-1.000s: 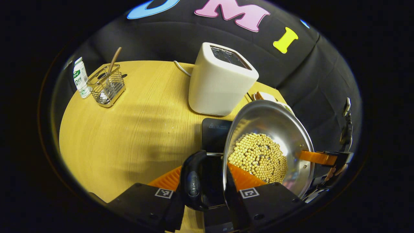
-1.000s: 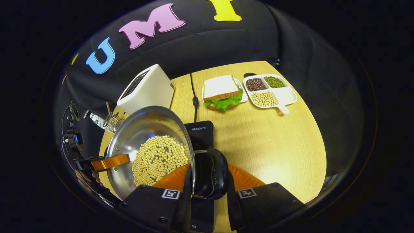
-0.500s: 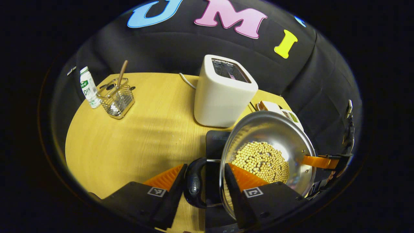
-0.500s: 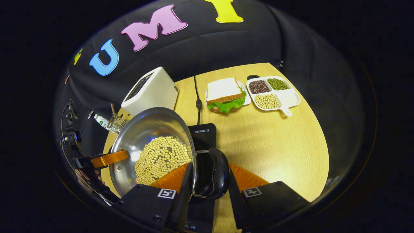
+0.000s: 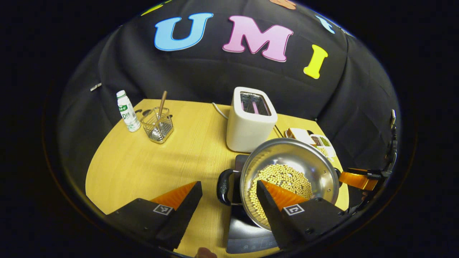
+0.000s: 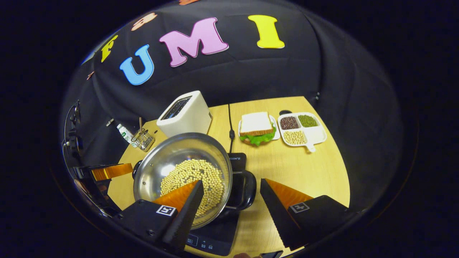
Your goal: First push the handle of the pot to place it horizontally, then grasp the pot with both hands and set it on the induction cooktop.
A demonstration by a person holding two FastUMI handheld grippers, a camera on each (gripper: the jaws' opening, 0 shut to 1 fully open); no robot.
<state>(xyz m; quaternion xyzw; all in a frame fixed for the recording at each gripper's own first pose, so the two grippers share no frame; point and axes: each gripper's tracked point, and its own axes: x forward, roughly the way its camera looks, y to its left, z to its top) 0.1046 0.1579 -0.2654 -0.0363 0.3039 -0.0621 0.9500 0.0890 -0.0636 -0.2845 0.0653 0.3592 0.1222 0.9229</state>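
With both tongs spread wide and gripping nothing, the round stainless-steel pot of pale yellow beans sits on the flat black induction cooktop, on the light wooden tabletop. Left tongs: fingers straddle the pot's black loop handle without touching it, one finger over bare tabletop, the other overlapping the pot's near rim in view. Right tongs: same layout on the opposite side, fingers either side of the other black loop handle, apart from it. Pot looks level, both handles sticking out sideways. In the right gripper view the cooktop's control strip shows under the pot's near edge. Behind the pot stands a white two-slot toaster, close to the cooktop's far edge. Far left of tabletop: a white bottle with a green label beside a wire mesh holder with a wooden stick in it. Right gripper view also has a sandwich with lettuce on a small white plate and, just beside it, a white divided tray of dark, green and pale beans.
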